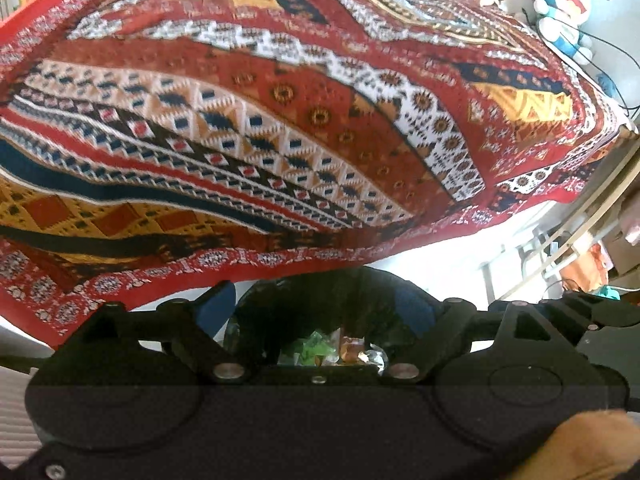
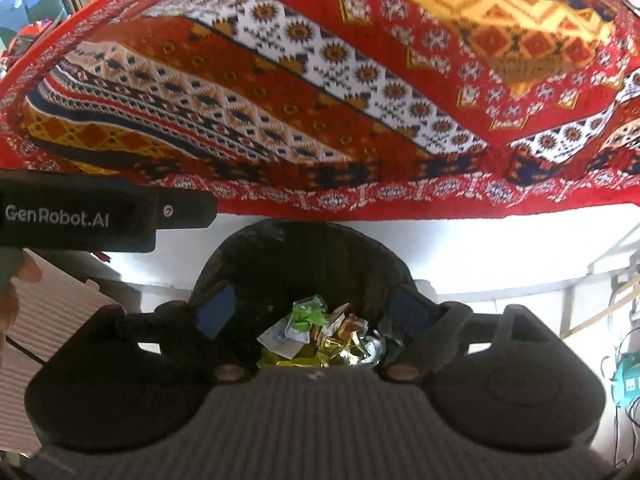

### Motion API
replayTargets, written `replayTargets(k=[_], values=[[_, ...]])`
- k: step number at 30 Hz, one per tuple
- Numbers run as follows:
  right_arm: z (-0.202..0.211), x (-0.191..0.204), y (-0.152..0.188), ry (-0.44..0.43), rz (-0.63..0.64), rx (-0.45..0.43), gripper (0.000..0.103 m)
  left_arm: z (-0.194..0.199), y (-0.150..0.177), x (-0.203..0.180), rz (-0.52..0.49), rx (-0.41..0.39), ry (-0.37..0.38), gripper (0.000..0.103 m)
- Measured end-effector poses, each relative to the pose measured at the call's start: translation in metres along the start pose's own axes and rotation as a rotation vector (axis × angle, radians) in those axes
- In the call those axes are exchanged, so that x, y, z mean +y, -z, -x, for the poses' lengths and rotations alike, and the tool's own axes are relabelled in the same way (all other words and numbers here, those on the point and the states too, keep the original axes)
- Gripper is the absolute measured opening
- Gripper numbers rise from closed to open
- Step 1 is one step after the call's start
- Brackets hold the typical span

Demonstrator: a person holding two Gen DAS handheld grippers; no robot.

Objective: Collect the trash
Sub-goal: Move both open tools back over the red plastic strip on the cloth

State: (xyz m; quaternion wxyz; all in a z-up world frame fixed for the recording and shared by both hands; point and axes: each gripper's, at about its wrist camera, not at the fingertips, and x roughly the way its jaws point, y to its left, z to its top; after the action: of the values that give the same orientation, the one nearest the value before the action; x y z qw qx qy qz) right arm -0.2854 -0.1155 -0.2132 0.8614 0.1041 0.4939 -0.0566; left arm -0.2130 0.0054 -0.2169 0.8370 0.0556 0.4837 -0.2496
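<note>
A black trash bin point(image 2: 304, 236) stands on the white floor just in front of the rug. Inside it lies a heap of wrappers point(image 2: 320, 336): green, white, gold and silver foil. My right gripper point(image 2: 316, 310) hangs over the bin's mouth, open, its blue pads point(image 2: 218, 312) spread wide with nothing between them. In the left wrist view my left gripper point(image 1: 316, 308) is likewise open above the same bin point(image 1: 320, 292), and only a few wrappers point(image 1: 320, 350) show past its body. The left gripper's black body point(image 2: 80, 216) juts in at the right wrist view's left edge.
A red patterned rug point(image 1: 280, 120) fills the floor beyond the bin. Plush toys point(image 1: 564, 8) and cables sit at its far right corner. A ribbed pale panel point(image 2: 60, 312) lies left of the bin. Rails and clutter point(image 1: 580, 260) stand to the right.
</note>
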Motion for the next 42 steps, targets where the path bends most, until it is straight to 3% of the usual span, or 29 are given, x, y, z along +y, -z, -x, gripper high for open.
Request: replayTargets(k=[7, 13, 24, 32, 42], values=[[0.041, -0.001, -0.012, 0.032, -0.032, -0.066, 0.092, 0.043, -0.016, -0.002, -0.014, -0.053, -0.015, 0.087], [0.090, 0.005, -0.029, 0.048, -0.061, -0.153, 0.092, 0.095, -0.034, -0.003, 0.000, -0.134, -0.041, 0.094], [0.145, 0.033, -0.068, 0.059, -0.027, -0.315, 0.092, 0.152, -0.086, 0.029, 0.048, -0.245, -0.098, 0.098], [0.132, 0.075, -0.112, 0.068, 0.051, -0.390, 0.092, 0.143, -0.171, 0.080, 0.095, -0.309, -0.138, 0.100], [0.066, 0.150, -0.180, 0.066, 0.306, -0.358, 0.092, 0.072, -0.290, 0.153, 0.059, -0.281, -0.170, 0.100]])
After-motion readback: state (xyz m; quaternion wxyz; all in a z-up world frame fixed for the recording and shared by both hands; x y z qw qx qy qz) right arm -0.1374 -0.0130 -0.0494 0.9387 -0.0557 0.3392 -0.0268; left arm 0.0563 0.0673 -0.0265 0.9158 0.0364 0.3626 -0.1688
